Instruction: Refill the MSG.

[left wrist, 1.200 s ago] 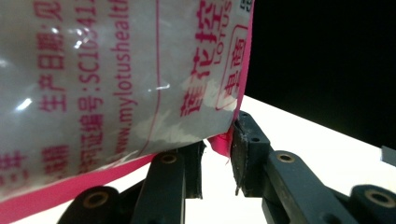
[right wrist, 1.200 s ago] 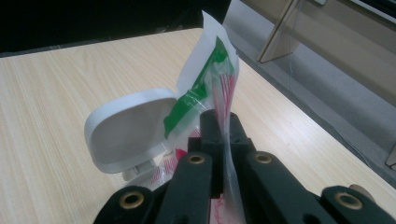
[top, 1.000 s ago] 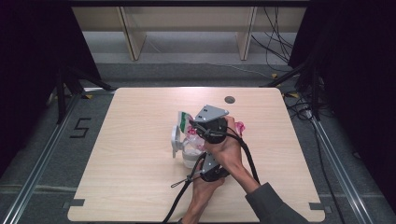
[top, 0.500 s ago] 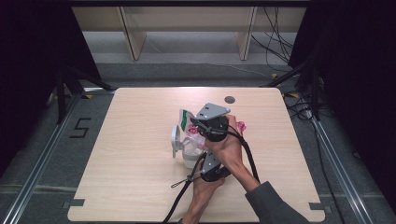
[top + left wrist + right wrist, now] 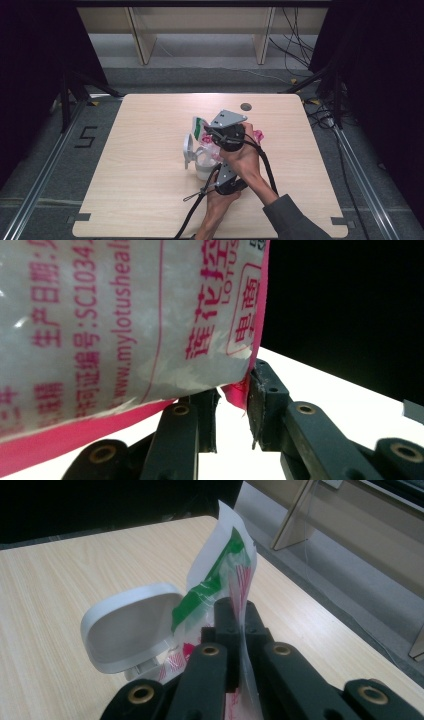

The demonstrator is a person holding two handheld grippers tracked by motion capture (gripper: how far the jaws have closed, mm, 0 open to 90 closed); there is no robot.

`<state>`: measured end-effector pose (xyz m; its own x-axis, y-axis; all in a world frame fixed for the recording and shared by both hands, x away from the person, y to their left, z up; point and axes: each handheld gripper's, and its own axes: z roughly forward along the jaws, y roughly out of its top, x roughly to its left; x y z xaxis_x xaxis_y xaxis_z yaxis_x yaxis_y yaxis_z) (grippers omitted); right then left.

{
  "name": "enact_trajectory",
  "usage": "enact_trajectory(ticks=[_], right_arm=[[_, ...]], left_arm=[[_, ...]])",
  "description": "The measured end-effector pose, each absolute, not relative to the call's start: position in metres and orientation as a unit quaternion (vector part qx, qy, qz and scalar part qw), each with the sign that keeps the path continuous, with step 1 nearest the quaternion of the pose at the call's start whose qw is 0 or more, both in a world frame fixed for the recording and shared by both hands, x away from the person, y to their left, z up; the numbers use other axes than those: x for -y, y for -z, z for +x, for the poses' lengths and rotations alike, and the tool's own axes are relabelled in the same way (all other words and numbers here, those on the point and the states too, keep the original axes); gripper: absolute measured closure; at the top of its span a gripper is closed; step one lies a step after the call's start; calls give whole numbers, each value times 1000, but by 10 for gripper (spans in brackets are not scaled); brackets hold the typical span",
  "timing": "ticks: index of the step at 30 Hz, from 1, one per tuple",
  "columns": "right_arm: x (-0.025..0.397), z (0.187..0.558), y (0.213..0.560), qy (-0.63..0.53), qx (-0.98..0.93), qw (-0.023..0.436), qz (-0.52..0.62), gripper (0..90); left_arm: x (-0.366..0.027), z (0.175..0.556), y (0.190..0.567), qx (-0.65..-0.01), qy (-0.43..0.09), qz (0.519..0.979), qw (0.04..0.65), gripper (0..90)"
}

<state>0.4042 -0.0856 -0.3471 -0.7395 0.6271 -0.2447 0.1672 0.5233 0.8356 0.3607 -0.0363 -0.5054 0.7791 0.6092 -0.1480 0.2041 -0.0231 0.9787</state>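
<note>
Plastic sachets are half handled: my right claw (image 5: 235, 630) pinches the green-striped packet (image 5: 220, 575) above the open-lidded white container (image 5: 202, 167), my left claw (image 5: 232, 405) nips the pink-edged pouch (image 5: 125, 325); neither looks inside yet.

Between your left gripper's (image 5: 232, 405) jaws hangs the clear plastic packet with pink edging (image 5: 125, 325), printed in pink with "mylotusheal", "SC1034", "LOTUS" and Chinese characters such as "生产日期". Far off to that gripper's left, the grey floor beside the wooden table (image 5: 150, 200) carries a black "5" (image 5: 86, 136).
</note>
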Motion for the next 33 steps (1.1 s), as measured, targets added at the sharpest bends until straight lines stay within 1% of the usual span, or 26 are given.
enact_trajectory(ticks=[10, 19, 20, 21, 22, 23, 24, 25, 27, 29, 30, 31, 32, 33], right_arm=[[82, 405, 347, -419, -834, 262, 245, 900], [81, 406, 348, -417, -835, 266, 241, 900], [81, 406, 347, -414, -839, 259, 241, 900], [81, 406, 348, -415, -837, 265, 237, 900], [80, 406, 348, -415, -838, 266, 235, 900], [80, 405, 348, -415, -838, 265, 237, 900], [79, 405, 347, -415, -838, 262, 239, 900], [79, 406, 346, -414, -839, 262, 236, 900], [79, 407, 345, -414, -838, 267, 233, 900], [79, 406, 346, -415, -839, 264, 234, 900], [79, 406, 346, -415, -839, 264, 234, 900], [78, 405, 346, -413, -839, 265, 235, 900], [78, 405, 347, -412, -839, 265, 236, 900], [78, 406, 347, -412, -840, 263, 237, 900]], left_arm=[[37, 361, 505, -292, -159, 696, 636, 746], [37, 360, 504, -291, -156, 699, 634, 745], [37, 360, 504, -291, -157, 699, 634, 745], [37, 360, 504, -291, -158, 697, 636, 745], [41, 360, 504, -301, -145, 677, 656, 745], [41, 360, 504, -301, -145, 677, 656, 745], [44, 359, 503, -306, -141, 667, 664, 745], [37, 361, 502, -290, -159, 695, 638, 745], [36, 360, 502, -289, -161, 696, 637, 744], [37, 360, 502, -290, -162, 693, 640, 745], [42, 359, 503, -300, -148, 672, 661, 745], [44, 358, 503, -306, -142, 662, 669, 745], [39, 360, 503, -292, -157, 689, 645, 745], [42, 359, 503, -302, -141, 673, 660, 745]])
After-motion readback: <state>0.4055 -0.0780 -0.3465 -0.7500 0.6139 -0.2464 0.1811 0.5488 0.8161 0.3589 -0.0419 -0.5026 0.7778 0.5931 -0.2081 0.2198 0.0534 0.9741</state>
